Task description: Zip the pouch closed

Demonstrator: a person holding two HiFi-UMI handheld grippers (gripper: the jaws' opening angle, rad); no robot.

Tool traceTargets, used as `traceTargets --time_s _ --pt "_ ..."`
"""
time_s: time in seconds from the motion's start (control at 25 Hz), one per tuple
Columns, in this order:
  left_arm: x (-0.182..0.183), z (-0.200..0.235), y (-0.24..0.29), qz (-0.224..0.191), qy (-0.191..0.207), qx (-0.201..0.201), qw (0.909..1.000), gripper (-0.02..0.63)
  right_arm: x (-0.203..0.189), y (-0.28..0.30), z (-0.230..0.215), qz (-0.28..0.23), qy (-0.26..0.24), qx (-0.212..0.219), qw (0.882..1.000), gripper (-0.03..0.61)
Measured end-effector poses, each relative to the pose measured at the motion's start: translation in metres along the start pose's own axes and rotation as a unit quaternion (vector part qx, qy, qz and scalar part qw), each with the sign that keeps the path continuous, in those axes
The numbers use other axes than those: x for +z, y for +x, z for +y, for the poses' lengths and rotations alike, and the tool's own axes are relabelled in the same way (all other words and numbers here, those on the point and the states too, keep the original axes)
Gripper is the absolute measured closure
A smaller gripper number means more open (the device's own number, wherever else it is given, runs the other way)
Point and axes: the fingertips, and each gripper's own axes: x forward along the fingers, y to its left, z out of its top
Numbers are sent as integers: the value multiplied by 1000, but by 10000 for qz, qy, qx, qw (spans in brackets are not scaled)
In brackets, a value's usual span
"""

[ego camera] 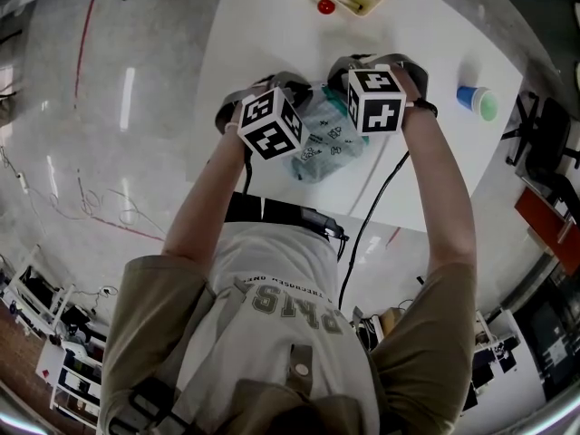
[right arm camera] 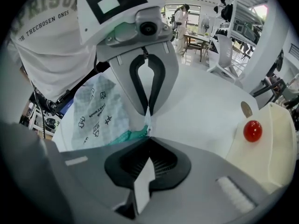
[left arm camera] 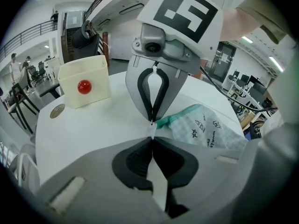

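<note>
Left tongs (left arm camera: 152, 138), right tongs (right arm camera: 149, 136) clamp pouch (left arm camera: 205, 129); cream bin (left arm camera: 79, 69), blue cup (ego camera: 473, 99) beyond.

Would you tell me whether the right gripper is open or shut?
The right gripper is shut: its jaws meet at the tips, pinching a small white tab at the teal edge of the pouch.

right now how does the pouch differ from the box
The pouch is soft checked cloth with dark prints and a teal edge; the box is stiff, plain cream. The pouch lies slack, pinched at one end by the left gripper and right gripper; the box stands upright, untouched, a red ball beside it. Both rest on the white table.
</note>
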Motion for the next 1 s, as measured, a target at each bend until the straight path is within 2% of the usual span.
traceTargets --time_s 0.24,0.48,0.56,0.64,0.68,0.72,0.8,0.84,1.0 --pt "0 4 0 21 43 49 10000 598 0 0 -1 -35 86 -88 9999 577" --pt "2 9 -1 46 337 274 9990 587 0 0 -1 -66 127 -40 9999 577" --pt "3 10 -1 50 471 325 9983 553 0 0 -1 -51 111 -14 9999 577" --pt "6 9 -1 23 554 230 9982 481 0 0 0 -49 112 21 9999 577" --pt "8 7 0 -9 557 164 9983 479 0 0 0 -52 115 32 9999 577" --pt "10 6 0 -44 555 142 9983 480 0 0 0 -54 119 39 9999 577" --pt "13 7 1 -80 592 220 9980 552 1 0 0 -64 125 51 9999 577" --pt "13 7 2 -75 620 250 9977 565 1 0 0 -71 128 60 9999 577" --pt "11 6 3 -87 668 206 9975 586 0 -1 -1 -102 168 76 9998 577"
